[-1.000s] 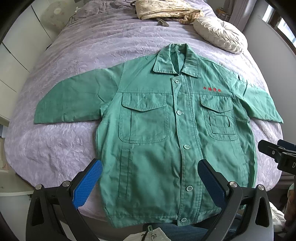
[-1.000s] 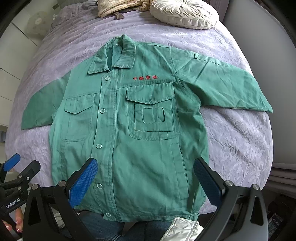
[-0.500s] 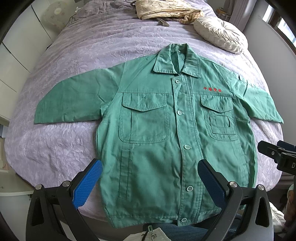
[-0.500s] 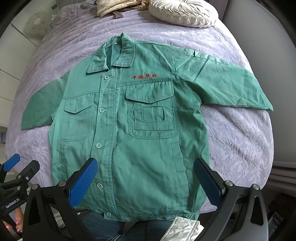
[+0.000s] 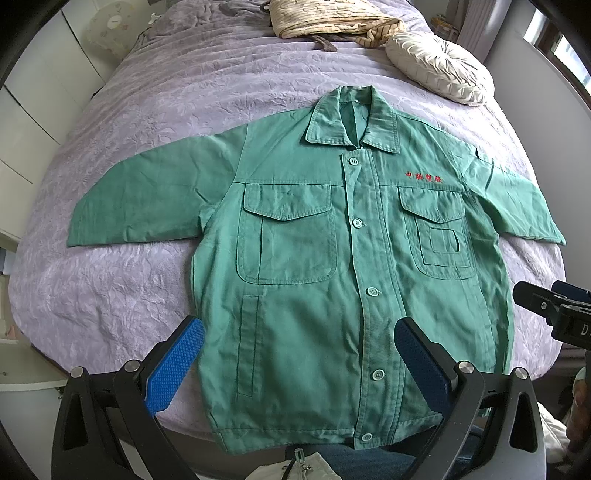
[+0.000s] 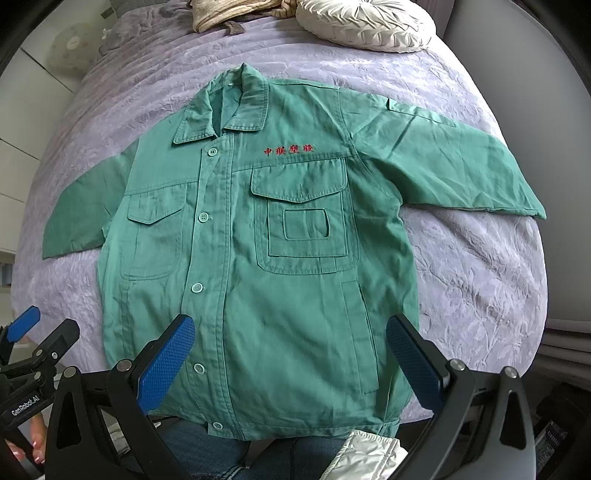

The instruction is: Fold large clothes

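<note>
A green work jacket (image 5: pixel 314 258) (image 6: pixel 280 258) lies flat and buttoned on a purple bedspread (image 5: pixel 155 110) (image 6: pixel 472 266), front up, collar away from me, both sleeves spread out to the sides. Red characters are stitched above one chest pocket. My left gripper (image 5: pixel 299 354) hovers open above the jacket's lower hem with nothing between its blue pads. My right gripper (image 6: pixel 291 350) is also open and empty, held over the hem's other half. Each gripper shows at the edge of the other's view.
A round cream cushion (image 5: pixel 439 70) (image 6: pixel 362 22) and a bundled beige cloth (image 5: pixel 325 18) lie at the head of the bed. White cupboards (image 5: pixel 33 122) stand along the left. A person's jeans-clad legs (image 6: pixel 221 454) are at the bed's near edge.
Both views have shifted very slightly; the jacket lies as before and both grippers stay open.
</note>
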Tool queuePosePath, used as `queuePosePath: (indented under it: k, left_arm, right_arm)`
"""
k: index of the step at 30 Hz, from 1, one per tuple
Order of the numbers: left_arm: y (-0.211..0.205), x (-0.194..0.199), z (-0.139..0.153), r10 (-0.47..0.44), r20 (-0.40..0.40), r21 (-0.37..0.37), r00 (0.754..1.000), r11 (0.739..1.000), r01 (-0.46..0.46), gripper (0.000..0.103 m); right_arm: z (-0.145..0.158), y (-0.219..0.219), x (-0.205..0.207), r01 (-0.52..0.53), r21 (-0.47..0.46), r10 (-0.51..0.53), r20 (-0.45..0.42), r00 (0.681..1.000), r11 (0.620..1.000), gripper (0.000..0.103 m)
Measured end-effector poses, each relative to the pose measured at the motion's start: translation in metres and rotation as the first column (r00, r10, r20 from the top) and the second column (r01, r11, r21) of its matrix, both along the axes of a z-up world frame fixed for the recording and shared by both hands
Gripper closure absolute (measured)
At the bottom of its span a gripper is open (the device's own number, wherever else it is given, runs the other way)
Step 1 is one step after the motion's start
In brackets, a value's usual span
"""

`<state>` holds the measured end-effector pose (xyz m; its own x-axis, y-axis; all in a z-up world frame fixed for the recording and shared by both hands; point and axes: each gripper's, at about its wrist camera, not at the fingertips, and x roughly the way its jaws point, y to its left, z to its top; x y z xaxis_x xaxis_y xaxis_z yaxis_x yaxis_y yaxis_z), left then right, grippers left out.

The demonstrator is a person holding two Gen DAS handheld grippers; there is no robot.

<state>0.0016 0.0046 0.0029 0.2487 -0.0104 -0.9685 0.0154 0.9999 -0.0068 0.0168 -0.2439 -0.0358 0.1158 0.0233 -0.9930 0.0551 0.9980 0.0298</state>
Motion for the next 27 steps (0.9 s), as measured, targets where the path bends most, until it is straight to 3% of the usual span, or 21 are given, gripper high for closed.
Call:
queuePosePath:
  k: [19,21,27]
  left_arm:
    - [0.001,-0.002,0.001,-0.005,0.005,-0.009,1.0,1.0,0.005,0.0]
    - [-0.004,-0.004,-0.006,-0.005,-0.026,0.05,1.0,0.999,0.007,0.0]
    - [-0.002,-0.005,-0.014,-0.005,-0.061,0.072,0.998,0.997,0.009,0.0]
  right_arm:
    - [-0.003,-0.003,-0.005,0.014,0.001,-0.014,-0.011,1.0,1.0,0.0]
    - [-0.003,-0.003,-0.003,0.019,0.0,-0.019,-0.017,1.0,1.0,0.0]
    - [-0.01,-0.003,-0.004,0.034,-0.003,-0.034,-0.044,0.998,0.999,0.0]
